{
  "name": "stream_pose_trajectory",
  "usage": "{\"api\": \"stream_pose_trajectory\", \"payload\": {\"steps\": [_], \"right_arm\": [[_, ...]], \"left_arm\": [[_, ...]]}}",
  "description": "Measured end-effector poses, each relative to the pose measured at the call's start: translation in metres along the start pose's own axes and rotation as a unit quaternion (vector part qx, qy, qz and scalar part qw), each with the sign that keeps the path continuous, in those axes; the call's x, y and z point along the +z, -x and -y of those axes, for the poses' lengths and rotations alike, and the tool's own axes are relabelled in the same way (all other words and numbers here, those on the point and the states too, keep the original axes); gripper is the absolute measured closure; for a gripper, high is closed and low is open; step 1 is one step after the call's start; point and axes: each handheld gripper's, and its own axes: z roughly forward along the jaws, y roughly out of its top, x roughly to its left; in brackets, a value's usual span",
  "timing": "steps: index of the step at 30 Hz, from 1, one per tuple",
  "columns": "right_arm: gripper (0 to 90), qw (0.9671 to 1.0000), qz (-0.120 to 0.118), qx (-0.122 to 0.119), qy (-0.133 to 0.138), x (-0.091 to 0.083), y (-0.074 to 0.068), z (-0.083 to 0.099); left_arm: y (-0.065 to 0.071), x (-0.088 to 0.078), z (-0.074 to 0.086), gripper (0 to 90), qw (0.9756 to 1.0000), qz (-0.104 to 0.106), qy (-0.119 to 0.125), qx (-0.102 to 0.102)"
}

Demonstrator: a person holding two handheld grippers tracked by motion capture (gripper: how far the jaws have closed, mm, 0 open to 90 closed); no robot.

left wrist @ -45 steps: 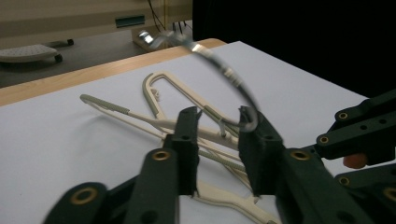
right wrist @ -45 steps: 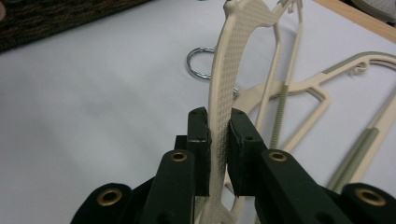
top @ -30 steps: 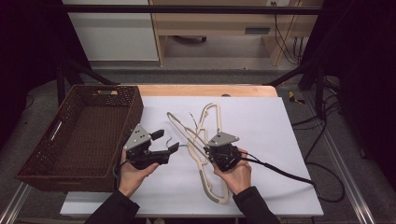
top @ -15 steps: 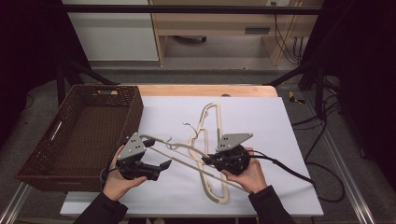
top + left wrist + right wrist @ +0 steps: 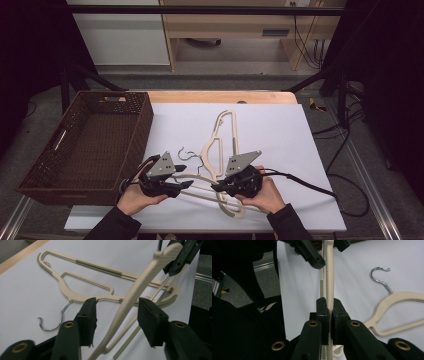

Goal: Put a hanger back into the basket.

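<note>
Two beige plastic hangers with metal hooks are on the white table. One hanger (image 5: 220, 137) (image 5: 87, 282) (image 5: 397, 300) lies flat at the middle. My right gripper (image 5: 217, 187) (image 5: 330, 306) is shut on the other hanger (image 5: 232, 212) (image 5: 329, 272) (image 5: 140, 282) and holds it tilted above the table. My left gripper (image 5: 187, 182) (image 5: 116, 307) faces it from the left. Its jaws have just been closing and now straddle that hanger's arm, with gaps showing on both sides of it.
A dark brown woven basket (image 5: 145, 125) stands at the table's left edge, close to my left hand. Behind the table is a wooden strip (image 5: 220, 96). A black cable (image 5: 310, 182) trails right from the right gripper.
Both hands have drawn toward the near edge. The right gripper has turned the held hanger so its arm points at the left gripper. The left jaws opened wide, then narrowed around that arm.
</note>
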Motion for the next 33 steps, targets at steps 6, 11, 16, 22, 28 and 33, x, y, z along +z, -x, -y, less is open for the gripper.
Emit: {"api": "stream_pose_trajectory", "payload": {"steps": [6,11,16,22,28,33], "right_arm": [[86.8,0.9999,-0.009,-0.004,-0.01,0.002,0.0,0.001],[84.3,0.9999,0.008,-0.006,-0.003,0.001,0.002,0.001],[79.7,0.9994,0.034,-0.002,0.001,-0.004,0.004,-0.001],[65.3,0.9967,0.077,-0.002,0.029,-0.008,0.008,-0.002],[48.5,0.9925,0.1,0.012,0.069,-0.023,0.01,0.001],[38.4,0.9851,0.131,0.032,0.107,-0.042,0.013,0.008]], "left_arm": [[0.0,-0.001,0.001,69.4,0.9998,0.021,-0.007,0.003],[0.003,-0.004,0.001,75.1,0.9993,0.034,-0.011,0.007],[0.006,-0.008,-0.002,80.2,0.9988,0.048,-0.007,-0.001],[0.018,-0.011,-0.008,85.6,0.9976,0.068,0.001,-0.008],[0.022,-0.019,-0.013,86.5,0.9986,0.037,0.019,-0.033],[0.018,-0.027,-0.014,86.5,0.9979,0.016,0.031,-0.055]]}}
